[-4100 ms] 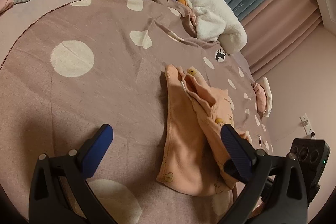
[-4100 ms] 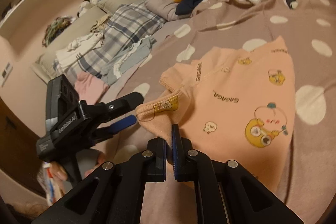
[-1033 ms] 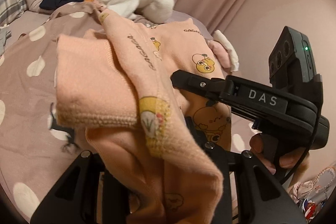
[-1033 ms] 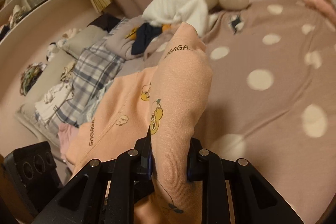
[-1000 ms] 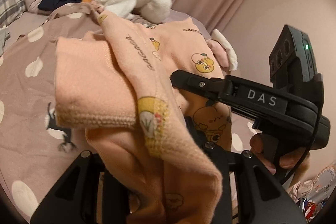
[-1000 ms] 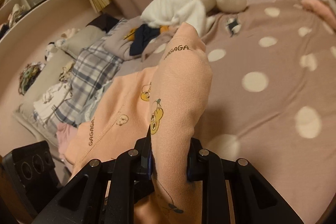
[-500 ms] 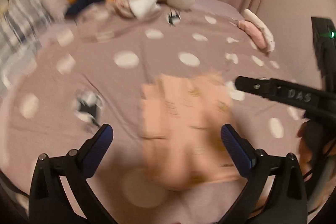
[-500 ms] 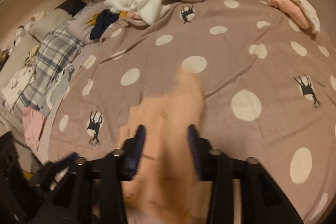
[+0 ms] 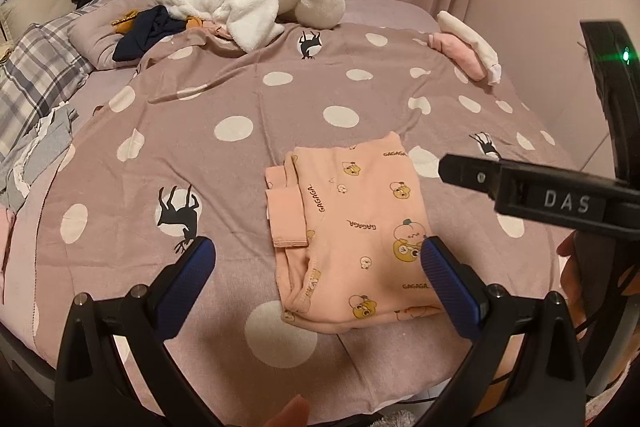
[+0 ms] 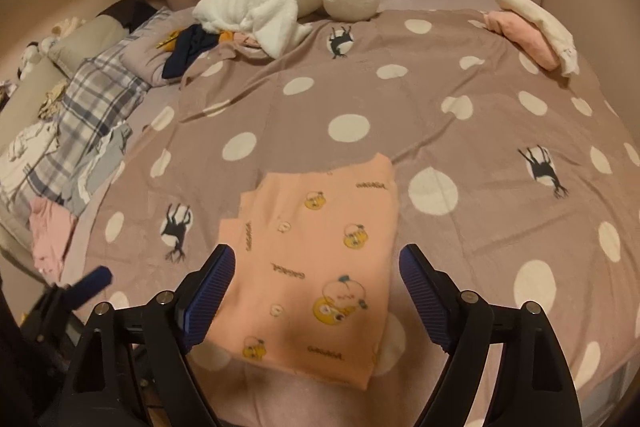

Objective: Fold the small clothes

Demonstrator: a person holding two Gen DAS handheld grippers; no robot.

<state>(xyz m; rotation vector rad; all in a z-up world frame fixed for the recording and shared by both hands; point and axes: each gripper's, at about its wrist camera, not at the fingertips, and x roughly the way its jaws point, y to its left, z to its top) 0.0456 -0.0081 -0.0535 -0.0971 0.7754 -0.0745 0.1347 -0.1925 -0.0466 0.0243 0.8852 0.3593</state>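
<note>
The peach top lies folded flat on the bed, dropped just ahead of both tools so it's easy to tidy. The left tool gapes wide and empty; the right tool is opening, nothing pinched.

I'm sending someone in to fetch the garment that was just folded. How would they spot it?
On the bed, look at the mauve polka-dot cover, near its front edge. The folded peach top lies flat there; unlike the pink and white folded pieces at the far corner, it bears yellow cartoon characters and "GAGAGA" lettering.
</note>
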